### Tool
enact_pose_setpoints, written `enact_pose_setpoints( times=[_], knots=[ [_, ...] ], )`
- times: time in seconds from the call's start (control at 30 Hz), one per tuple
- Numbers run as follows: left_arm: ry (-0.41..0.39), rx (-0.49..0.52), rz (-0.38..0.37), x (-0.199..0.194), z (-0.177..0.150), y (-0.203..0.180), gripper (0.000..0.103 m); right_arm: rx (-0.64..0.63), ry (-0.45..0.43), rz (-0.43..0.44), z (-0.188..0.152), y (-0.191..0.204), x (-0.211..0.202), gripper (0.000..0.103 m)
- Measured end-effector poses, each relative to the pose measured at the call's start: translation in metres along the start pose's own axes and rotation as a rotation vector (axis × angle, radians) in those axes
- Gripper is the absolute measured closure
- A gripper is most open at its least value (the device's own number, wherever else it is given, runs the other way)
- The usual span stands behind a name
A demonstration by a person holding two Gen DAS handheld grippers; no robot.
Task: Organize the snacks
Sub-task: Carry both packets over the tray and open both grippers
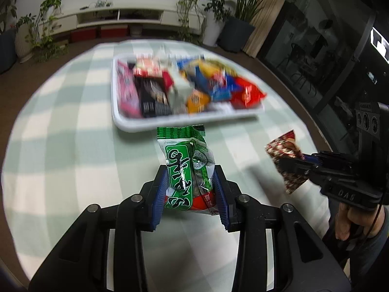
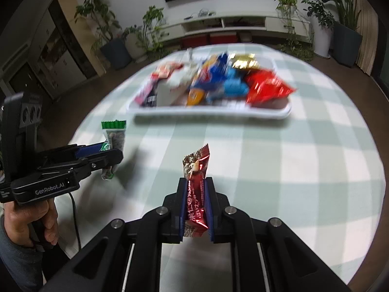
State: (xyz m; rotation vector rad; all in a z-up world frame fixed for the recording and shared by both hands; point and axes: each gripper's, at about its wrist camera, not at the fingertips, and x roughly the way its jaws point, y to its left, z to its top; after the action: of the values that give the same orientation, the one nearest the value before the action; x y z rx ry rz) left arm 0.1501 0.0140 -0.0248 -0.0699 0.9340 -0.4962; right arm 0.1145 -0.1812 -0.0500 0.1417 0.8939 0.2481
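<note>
Motion is smearing the heaped snack packets (image 1: 194,90) in the white tray (image 1: 136,126); their labels are staying unreadable.

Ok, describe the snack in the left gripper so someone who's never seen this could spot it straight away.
On the round table with the green and white checked cloth, a white plastic tray of mixed snack packets sits at the far side. In front of it the left gripper holds a crinkly packet, the only green one, with bold black lettering.
</note>
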Motion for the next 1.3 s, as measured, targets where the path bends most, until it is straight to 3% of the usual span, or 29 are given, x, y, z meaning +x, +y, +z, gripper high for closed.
enact_pose_setpoints(
  times=[0.3, 0.43, 0.57, 0.83, 1.07, 1.3],
  knots=[
    [-0.084, 0.026, 0.010, -0.006, 0.093, 0.003, 0.069, 0.031, -0.141, 0.035, 0.096, -0.018, -0.027, 0.088],
    [-0.068, 0.029, 0.014, 0.018, 0.135, 0.003, 0.069, 0.065, -0.128, 0.077, 0.141, -0.024, 0.000, 0.088],
    [-0.030, 0.040, 0.050, 0.054, 0.156, 0.006, 0.069, 0.079, -0.085, 0.072, 0.163, -0.030, 0.034, 0.088],
    [0.026, 0.052, 0.073, 0.109, 0.158, 0.010, 0.069, 0.052, -0.008, 0.001, 0.172, -0.038, 0.091, 0.088],
    [0.026, 0.058, 0.087, 0.126, 0.156, 0.014, 0.065, 0.024, 0.019, -0.036, 0.168, -0.041, 0.112, 0.088],
    [0.028, 0.064, 0.100, 0.133, 0.153, 0.013, 0.053, 0.023, 0.024, -0.059, 0.164, -0.042, 0.118, 0.087]
  ],
)
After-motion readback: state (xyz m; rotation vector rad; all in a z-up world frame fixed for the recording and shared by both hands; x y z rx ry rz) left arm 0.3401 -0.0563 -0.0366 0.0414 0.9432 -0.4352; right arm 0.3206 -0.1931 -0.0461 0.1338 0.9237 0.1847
